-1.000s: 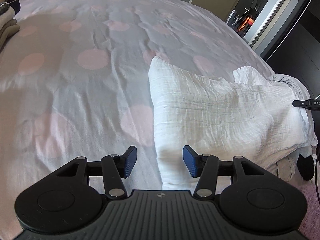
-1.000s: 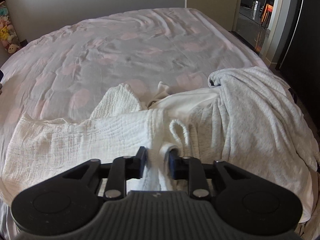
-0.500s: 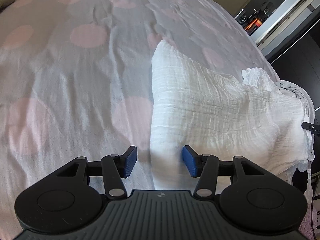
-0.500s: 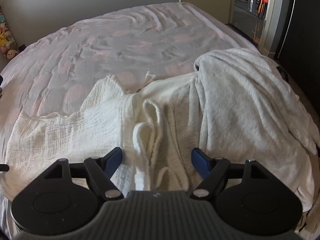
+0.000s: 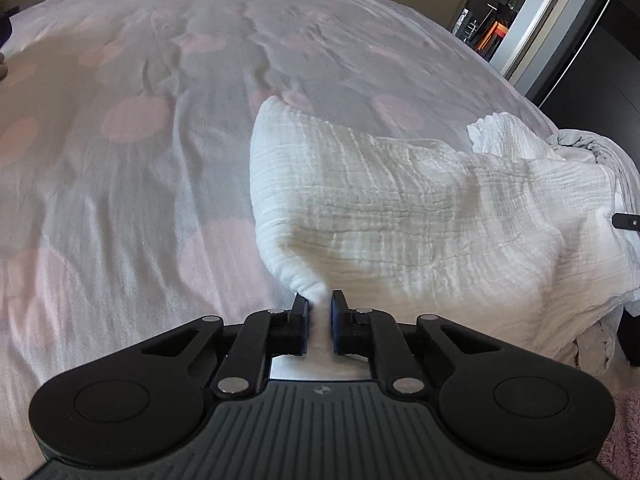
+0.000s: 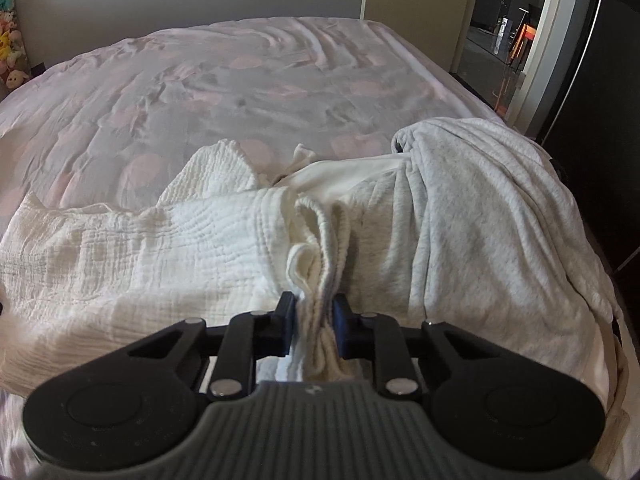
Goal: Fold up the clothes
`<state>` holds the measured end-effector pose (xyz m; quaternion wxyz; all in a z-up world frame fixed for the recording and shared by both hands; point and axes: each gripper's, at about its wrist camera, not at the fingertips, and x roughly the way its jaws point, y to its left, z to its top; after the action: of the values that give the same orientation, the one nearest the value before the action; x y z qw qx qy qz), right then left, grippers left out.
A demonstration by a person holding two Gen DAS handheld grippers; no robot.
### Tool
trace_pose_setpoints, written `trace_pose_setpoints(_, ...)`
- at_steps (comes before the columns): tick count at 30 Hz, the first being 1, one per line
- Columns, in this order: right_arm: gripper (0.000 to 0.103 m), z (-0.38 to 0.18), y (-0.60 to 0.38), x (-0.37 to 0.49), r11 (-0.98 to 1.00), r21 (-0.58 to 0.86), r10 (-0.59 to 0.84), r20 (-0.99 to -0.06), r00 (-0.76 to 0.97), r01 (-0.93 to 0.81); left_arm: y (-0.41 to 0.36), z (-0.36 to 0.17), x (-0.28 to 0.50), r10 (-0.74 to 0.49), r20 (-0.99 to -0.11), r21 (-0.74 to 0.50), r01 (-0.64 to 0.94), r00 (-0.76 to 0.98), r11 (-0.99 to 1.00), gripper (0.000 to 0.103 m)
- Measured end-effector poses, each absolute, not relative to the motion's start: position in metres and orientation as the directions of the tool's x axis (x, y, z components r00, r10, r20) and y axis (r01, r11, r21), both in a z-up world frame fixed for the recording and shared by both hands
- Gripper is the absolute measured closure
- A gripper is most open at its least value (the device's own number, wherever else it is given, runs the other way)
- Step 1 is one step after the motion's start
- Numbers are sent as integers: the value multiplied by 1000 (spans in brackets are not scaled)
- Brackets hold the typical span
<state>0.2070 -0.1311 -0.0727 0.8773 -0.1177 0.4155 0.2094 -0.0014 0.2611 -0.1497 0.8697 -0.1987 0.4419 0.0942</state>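
Note:
A white crinkled muslin cloth (image 5: 400, 208) lies rumpled across the near side of the bed. My left gripper (image 5: 319, 306) is closing on the cloth's near left corner, and the fabric is pinched between its blue pads. In the right wrist view the same cloth (image 6: 140, 256) stretches off to the left. My right gripper (image 6: 314, 312) is closing on a bunched fold of the cloth's right edge, with the fabric squeezed between its pads. A grey garment (image 6: 480, 216) lies heaped just right of that fold.
The bed (image 5: 140, 120) has a pale cover with pink dots, wrinkled, stretching far ahead and to the left. An open doorway (image 6: 516, 40) and dark furniture stand at the right. Plush toys (image 6: 10, 48) sit at the far left wall.
Both grippers stood open half a second ago and have now closed on the white cloth. The left moved forward and down onto the corner, which now rises into its jaws.

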Motion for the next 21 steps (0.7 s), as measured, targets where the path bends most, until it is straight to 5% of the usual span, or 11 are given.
trace_pose_setpoints(11,83,-18,-80,167,832,42,420,-698,580,-553,296,-79,-65,111,-721,-196,-355,684,914,96)
trace_pose_setpoints(21,83,-29,23,120,715,228,604,-677,420,-661,369,-55,-185,298,-727,-148,-565,618,812,96)
